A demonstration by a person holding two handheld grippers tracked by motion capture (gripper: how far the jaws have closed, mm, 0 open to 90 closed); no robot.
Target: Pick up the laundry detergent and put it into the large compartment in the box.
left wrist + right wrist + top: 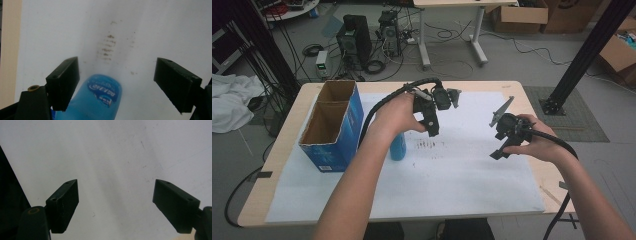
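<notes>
A blue bottle (398, 146) rests on the white paper sheet (452, 175), partly hidden under the person's left hand. In the left gripper view the bottle (100, 100) shows a blue-and-white label and sits low between the jaws. It is close to the left-hand jaw, with a wide gap to the other. My left gripper (432, 127) (116, 82) is open and its pads do not press on the bottle. My right gripper (498, 154) (115, 202) is open over bare paper at the right, with nothing between its jaws.
An open blue cardboard box (332, 125) with two compartments stands on the table's left side, close to the bottle. Faint brown smudges (107, 47) mark the paper near its middle. The wooden table edge (532, 105) borders the sheet. Cables and computers lie on the floor beyond.
</notes>
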